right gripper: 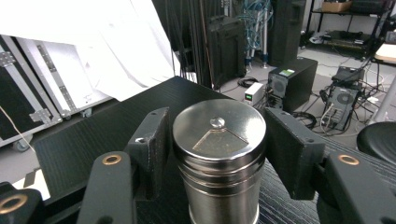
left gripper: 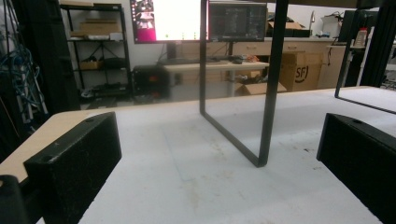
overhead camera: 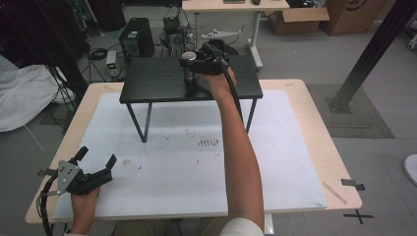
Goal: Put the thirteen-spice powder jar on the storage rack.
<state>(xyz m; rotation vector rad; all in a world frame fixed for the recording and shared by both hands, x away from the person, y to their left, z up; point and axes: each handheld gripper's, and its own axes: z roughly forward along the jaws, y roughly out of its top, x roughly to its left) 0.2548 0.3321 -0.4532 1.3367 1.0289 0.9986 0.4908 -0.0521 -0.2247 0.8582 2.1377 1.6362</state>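
Steel canister is flanked by the right gripper's slightly parted jaws, seemingly for release on the black shelf. Left gripper is kept spread, idle.

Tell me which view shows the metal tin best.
The right gripper view: the tin stands close up on the black shelf, lid and ribbed side clear. The high view shows it small and far, half hidden by the hand.

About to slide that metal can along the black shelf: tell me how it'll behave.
The metal can looks rigid, and its polished wall is probably slippery. Standing taller than wide on the black shelf, it may tip if pushed high. Between the right gripper, it could roll once toppled.
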